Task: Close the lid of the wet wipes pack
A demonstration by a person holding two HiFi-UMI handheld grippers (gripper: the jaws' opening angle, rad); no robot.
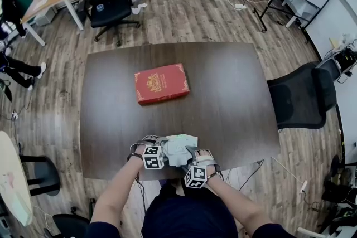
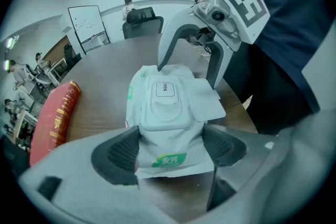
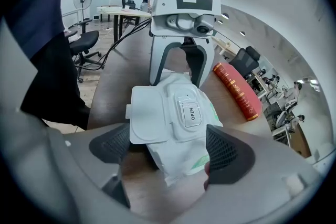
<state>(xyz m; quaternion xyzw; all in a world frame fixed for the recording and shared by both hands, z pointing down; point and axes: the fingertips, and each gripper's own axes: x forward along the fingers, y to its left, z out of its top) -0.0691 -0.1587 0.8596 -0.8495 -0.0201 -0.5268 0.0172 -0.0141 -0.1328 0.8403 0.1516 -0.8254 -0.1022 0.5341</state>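
White plastic, the lid [image 3: 149,113] is not closed yet. In the right gripper view it lies flipped fully over and flat, at 9 o'clock of its frame. The frame shows a label [image 3: 191,113] with the word OPEN over the hole, and no wipe sticks out. I judge that the task is just before its main step: the pack is secured, but the lid must be swung over and pressed down until it sits in the frame.

The pack [image 1: 179,149] lies on the dark worktop [image 1: 234,97] at 6 o'clock, close to the near edge, between both tools. A red book [image 1: 161,83] lies well apart from it, toward 11 o'clock.

The left gripper [image 2: 173,149] is clenched on one end of the pack. Its fingers [image 2: 123,152] press the wrapper from both sides, and the wrapper is pinched narrow between them. This hand seems to act as the anchor.

The right gripper [image 3: 170,152] stands at the opposite end. Its fingers [image 3: 228,152] are partly apart and straddle that end of the pack. The pad at 3 o'clock is at the wrapper edge, touching or nearly touching. The pad at 9 o'clock sits at the free edge of the lid, with a gap to the wrapper. I see no squeeze, so I judge that it grasps nothing yet.
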